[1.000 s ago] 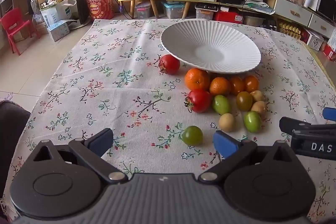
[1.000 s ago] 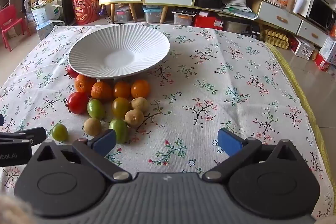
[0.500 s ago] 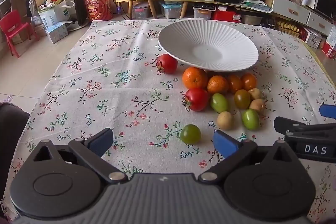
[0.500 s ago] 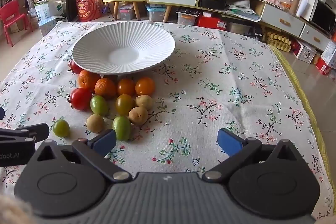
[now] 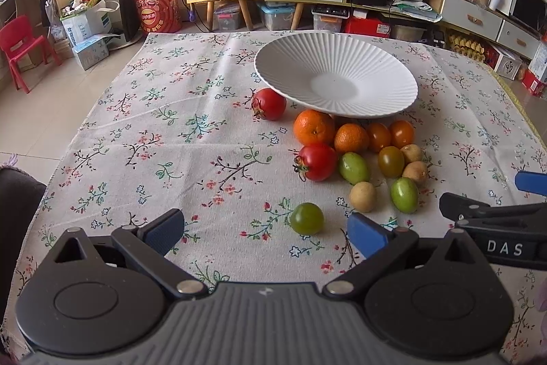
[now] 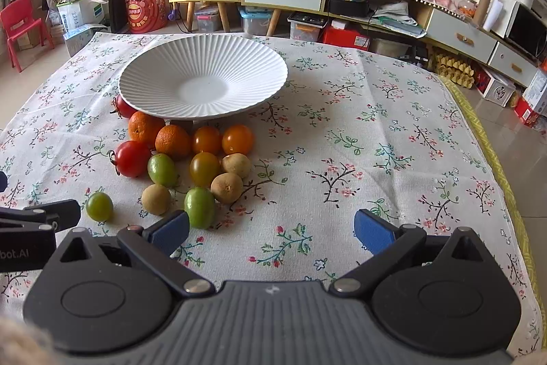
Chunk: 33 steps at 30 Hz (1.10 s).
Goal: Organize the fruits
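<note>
White ribbed plate bare, fruits clustered beside it on tablecloth

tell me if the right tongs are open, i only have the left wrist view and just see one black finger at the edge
Observer: Yes. In the right wrist view the right tongs are wide open, with only tablecloth between the pads.
Operator: whats closest to them
Observer: The oval green fruit lies just ahead of the left pad, outside the gap.
Operator: any fruit further right of that
Observer: None. Right of the fruit pile, that view shows only printed cloth out to the table's edge.
</note>
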Tool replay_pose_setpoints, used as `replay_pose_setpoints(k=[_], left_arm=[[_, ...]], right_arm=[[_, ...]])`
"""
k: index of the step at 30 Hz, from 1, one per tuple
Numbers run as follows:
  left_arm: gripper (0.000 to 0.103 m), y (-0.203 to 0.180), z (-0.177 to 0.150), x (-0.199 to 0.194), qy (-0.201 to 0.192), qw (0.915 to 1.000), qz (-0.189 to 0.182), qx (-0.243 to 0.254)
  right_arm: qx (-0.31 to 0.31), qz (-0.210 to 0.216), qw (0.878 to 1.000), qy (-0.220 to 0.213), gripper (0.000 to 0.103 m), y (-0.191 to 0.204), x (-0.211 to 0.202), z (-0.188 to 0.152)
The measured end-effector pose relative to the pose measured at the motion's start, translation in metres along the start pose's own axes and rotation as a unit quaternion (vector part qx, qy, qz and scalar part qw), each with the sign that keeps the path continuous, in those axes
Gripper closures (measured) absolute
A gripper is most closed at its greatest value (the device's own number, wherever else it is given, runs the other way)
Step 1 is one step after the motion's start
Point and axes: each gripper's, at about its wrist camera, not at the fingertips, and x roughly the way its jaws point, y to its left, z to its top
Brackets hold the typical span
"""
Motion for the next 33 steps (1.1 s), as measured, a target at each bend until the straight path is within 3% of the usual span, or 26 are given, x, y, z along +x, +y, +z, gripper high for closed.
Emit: replay_pose_setpoints(k=[33], left_arm=[[0.005,0.0003,-0.0009,0.0004,0.001,1.0000,-0.002,-0.001]], right_arm=[[-0.005,0.000,1.000,-0.004,0.000,0.0031,-0.0025,0.0005]])
